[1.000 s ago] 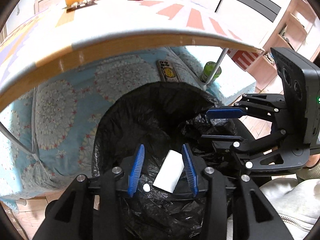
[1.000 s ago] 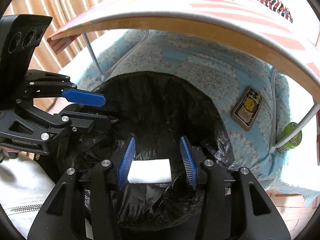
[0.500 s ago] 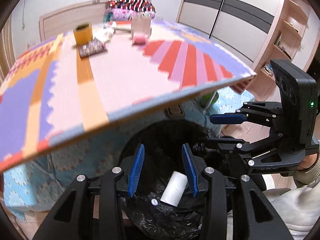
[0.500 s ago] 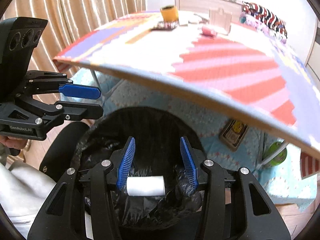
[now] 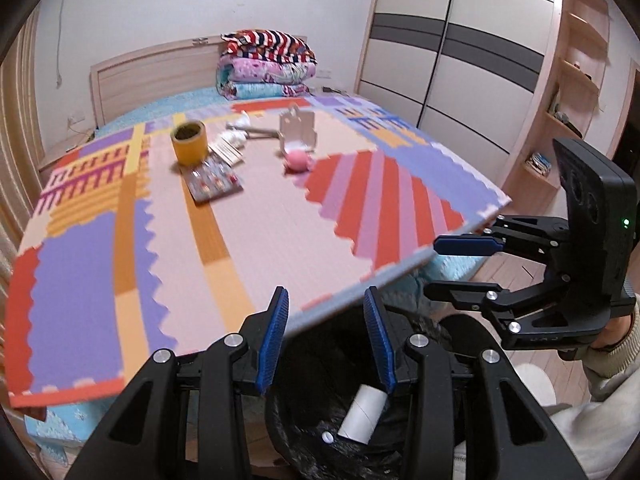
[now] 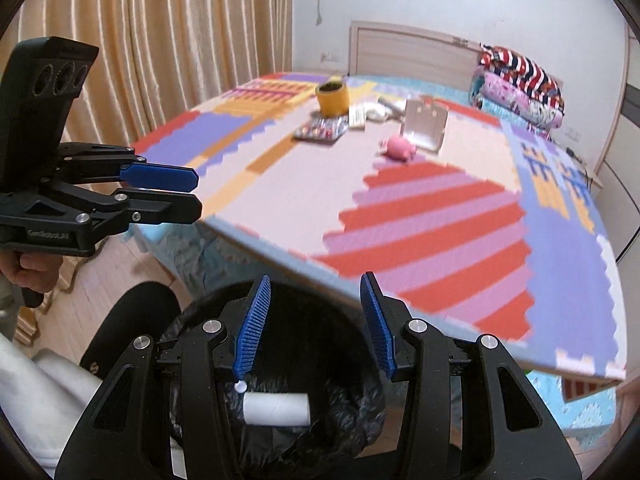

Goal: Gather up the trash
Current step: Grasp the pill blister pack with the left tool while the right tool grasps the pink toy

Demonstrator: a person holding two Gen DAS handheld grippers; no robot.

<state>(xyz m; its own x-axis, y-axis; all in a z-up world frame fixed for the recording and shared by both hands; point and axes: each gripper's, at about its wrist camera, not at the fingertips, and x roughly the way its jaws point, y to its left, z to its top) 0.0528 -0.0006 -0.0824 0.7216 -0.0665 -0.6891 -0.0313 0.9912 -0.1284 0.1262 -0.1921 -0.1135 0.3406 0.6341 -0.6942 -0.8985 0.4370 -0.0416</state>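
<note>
Where the table edge loomed overhead a second ago, your left gripper (image 5: 326,336) and right gripper (image 6: 314,322) now sit higher, above the bin (image 6: 360,412) holding the white roll (image 6: 277,409), jaws partly open, empty.

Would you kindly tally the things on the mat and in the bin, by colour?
White: 4, tube, pellet, stand, wad
Yellow: 1, tape roll
Pink: 1, toy
Multicoloured: 1, tray
Total: 7
</note>
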